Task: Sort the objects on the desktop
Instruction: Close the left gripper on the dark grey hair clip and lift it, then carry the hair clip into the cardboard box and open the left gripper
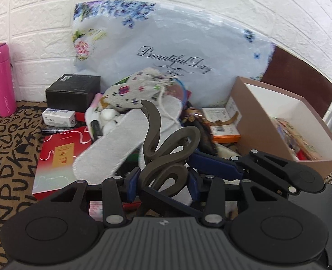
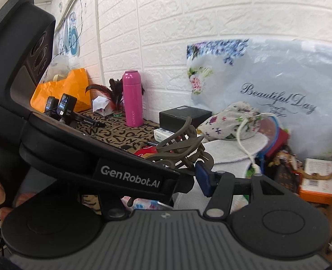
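Nearest to the lens in both views, a brown hair claw clip [image 1: 166, 155] is held by two hand-held grippers at once. In the left wrist view the clip is pinched low between the blue pads of the left hand-held gripper [image 1: 163, 184], jaws approx. one third open and closed on it. The right hand-held gripper [image 1: 213, 164] comes in from the right side of the clip, and its blue pad [image 1: 215, 163] is pressed to the clip's spring end. In the right wrist view one blue pad [image 2: 203, 177] is seen touching the clip [image 2: 179, 150]; the other pad is hidden by the body of the left unit, so the grip is judged from the left view. The clip is lifted above the clutter on the counter [image 1: 10, 139], which is covered w/ a letter-print cloth.

Behind the clip lie white insoles [image 1: 111, 144] and a small patterned drawstring pouch [image 1: 134, 92]. Left of the clip a red box [image 1: 55, 157] is seen, further back a black box [image 1: 73, 92], and far left a pink bottle [image 1: 1, 81] by the wall. Right of the clip an open pink-brown box [image 1: 251, 117] stands. A plastic bag [image 1: 177, 49] w/ "Beautiful Day" print leans on the wall behind all.
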{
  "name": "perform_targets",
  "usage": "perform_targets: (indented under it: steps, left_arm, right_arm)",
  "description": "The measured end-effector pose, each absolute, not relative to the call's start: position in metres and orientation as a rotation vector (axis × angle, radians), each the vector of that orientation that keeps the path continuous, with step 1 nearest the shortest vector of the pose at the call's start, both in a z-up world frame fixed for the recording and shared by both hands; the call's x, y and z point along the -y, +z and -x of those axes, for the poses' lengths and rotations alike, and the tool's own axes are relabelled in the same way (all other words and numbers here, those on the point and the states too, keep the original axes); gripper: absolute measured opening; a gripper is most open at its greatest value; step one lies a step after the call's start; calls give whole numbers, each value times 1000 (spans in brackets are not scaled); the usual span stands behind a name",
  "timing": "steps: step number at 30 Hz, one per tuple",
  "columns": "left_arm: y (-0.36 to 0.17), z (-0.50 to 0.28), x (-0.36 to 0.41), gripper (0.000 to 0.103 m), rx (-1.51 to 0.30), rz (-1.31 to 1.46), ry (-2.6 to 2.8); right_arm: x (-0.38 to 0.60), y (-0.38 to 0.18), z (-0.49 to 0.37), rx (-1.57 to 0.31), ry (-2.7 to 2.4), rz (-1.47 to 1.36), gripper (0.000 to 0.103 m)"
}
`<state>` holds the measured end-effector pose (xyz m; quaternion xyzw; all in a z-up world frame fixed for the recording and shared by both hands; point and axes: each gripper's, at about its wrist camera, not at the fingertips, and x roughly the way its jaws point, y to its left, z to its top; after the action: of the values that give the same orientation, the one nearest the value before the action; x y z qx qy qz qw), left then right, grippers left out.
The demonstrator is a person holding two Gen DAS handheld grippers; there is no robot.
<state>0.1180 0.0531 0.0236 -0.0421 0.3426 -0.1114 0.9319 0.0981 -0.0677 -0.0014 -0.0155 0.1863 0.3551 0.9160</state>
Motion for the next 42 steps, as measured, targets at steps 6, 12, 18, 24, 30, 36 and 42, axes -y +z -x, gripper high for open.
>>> perform_targets:
  steps: [6,12,18,24,30,36,42]
  left_arm:
    - [38,-99,-13,45,-670,46,-296]
    - [47,-95,38,45,-653,8,-387]
    - [53,-108,87,45,-647,-21,-472]
    - [51,-140,130,45,-674,-27,-537]
    - [41,-184,153,45,-736,7,-560]
    - [35,-221,165,44,-717,-7,-544]
    - [29,-248,168,74,-694,-2,-534]
  right_arm:
    - [105,11,-67,-344,656,-9,57]
    - [154,18,-49,-304,558,-45,57]
    - [201,21,-47,-277,461,-80,57]
    - [239,23,-64,-279,389,-98,57]
    - [267,20,-102,-346,360,-107,57]
    - [275,21,-149,-441,371,-81,57]
    - [286,9,-206,-613,316,-170,58]
